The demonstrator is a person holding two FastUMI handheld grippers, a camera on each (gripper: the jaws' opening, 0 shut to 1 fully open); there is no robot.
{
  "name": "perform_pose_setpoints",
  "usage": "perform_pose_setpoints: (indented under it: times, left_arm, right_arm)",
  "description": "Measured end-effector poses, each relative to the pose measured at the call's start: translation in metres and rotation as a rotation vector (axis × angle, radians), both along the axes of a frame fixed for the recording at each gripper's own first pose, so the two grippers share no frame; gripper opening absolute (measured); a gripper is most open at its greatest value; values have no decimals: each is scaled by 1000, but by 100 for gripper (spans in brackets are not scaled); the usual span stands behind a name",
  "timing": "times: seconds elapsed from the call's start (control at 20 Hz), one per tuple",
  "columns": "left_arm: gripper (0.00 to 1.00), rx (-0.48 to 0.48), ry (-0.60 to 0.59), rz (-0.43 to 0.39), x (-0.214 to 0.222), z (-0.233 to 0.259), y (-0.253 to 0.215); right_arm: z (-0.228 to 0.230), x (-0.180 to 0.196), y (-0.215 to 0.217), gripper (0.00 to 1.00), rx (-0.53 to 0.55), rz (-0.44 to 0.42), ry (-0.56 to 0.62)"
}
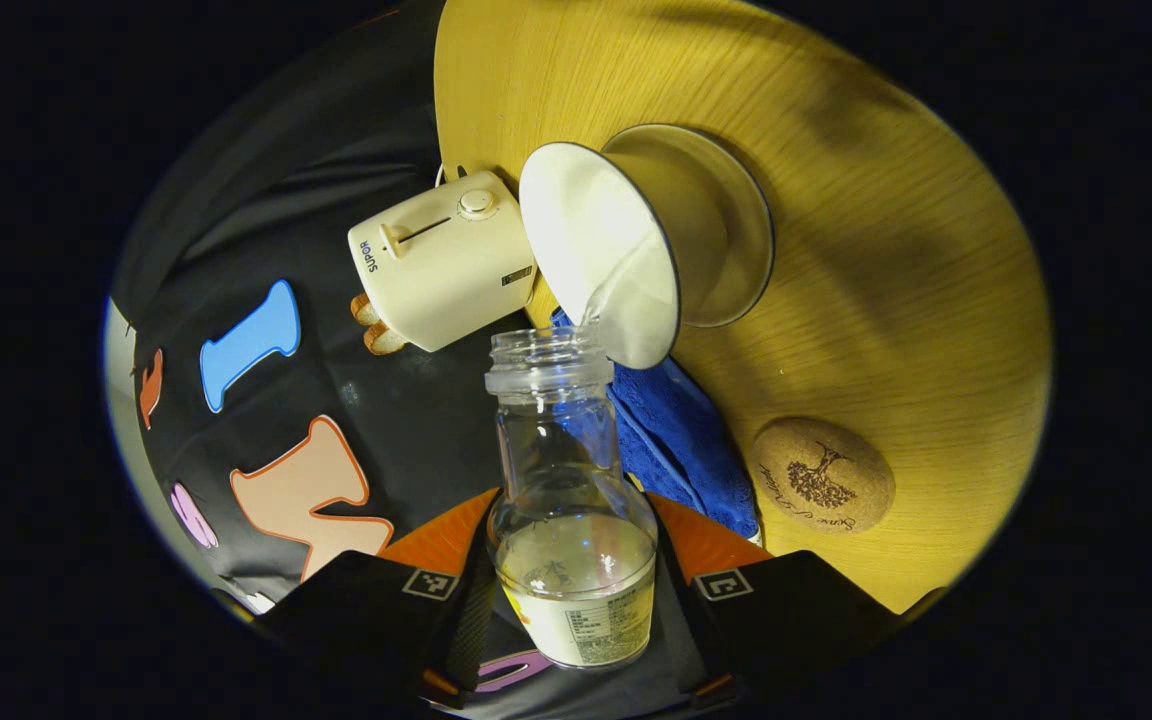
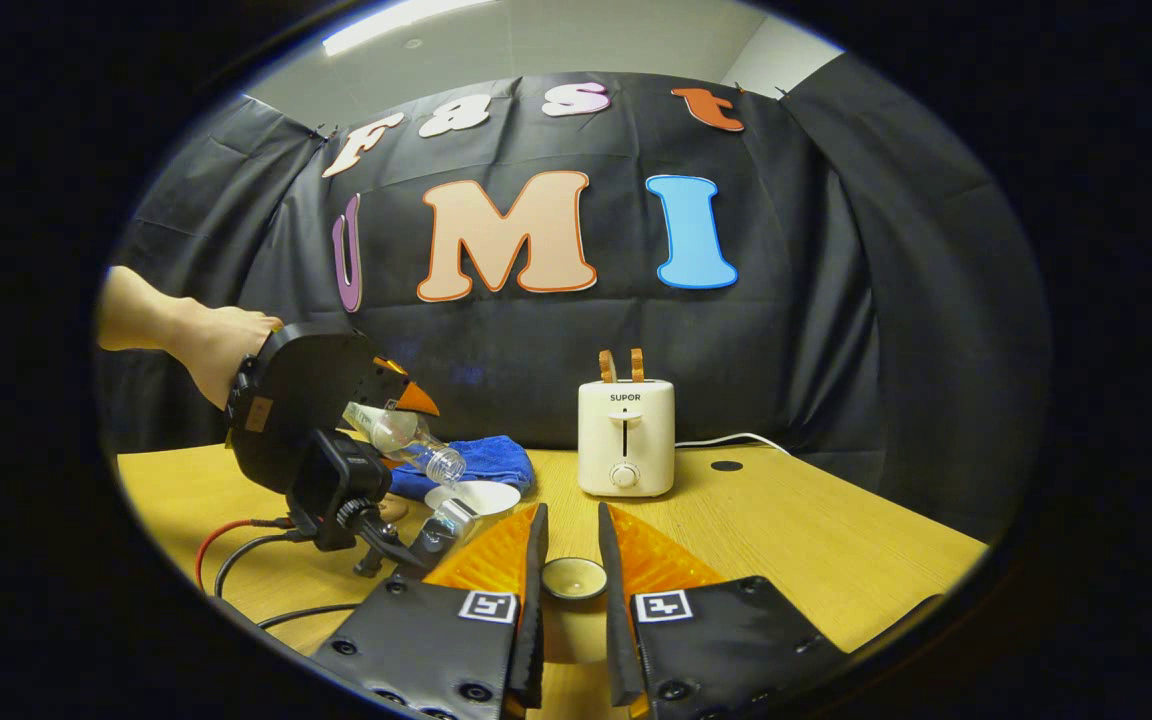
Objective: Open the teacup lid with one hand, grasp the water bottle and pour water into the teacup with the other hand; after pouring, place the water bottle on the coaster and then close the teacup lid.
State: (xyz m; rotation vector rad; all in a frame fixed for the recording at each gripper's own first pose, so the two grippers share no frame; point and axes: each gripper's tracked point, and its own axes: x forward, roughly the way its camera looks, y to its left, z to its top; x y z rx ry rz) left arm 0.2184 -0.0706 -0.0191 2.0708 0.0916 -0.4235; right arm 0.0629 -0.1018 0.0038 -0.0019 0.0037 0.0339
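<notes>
- The water bottle (image 1: 572, 500) is clamped between the two fingers of the left gripper (image 1: 576, 600), which press on its lower body from both sides; it is tilted so that its uncapped mouth points at the teacup (image 1: 636, 245).
- In the left gripper view a thin stream of water runs from the bottle's mouth into the white bowl of the teacup, and some water sits in the bottle's lower part.
- The teacup stands open on its saucer on the wooden table (image 1: 886, 250), with the cork coaster (image 1: 821, 475) lying bare near it and a blue cloth (image 1: 681, 440) between bottle and table edge.
- A cream toaster (image 1: 441, 260) stands just beside the teacup.
- In the right gripper view the left gripper (image 2: 416, 400), held by a hand (image 2: 186, 335), hangs above the table with the water bottle (image 2: 406, 440) slanting down toward the teacup (image 2: 471, 497).
- The right gripper (image 2: 568, 545) has its fingers drawn close together, with the small round teacup lid (image 2: 574, 577) sitting between them; whether both fingers press on it I cannot tell.
- The toaster (image 2: 626, 437) stands farther back, the blue cloth (image 2: 486, 460) behind the teacup.
</notes>
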Motion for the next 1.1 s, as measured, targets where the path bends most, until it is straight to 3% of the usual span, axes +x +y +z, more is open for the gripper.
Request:
perform_pose_setpoints:
  times: [1.1]
  left_arm:
    - [71,195,-26,-35,-1,22,-15]
  right_arm:
    - [-1,0,-1,29,-1,1,0]
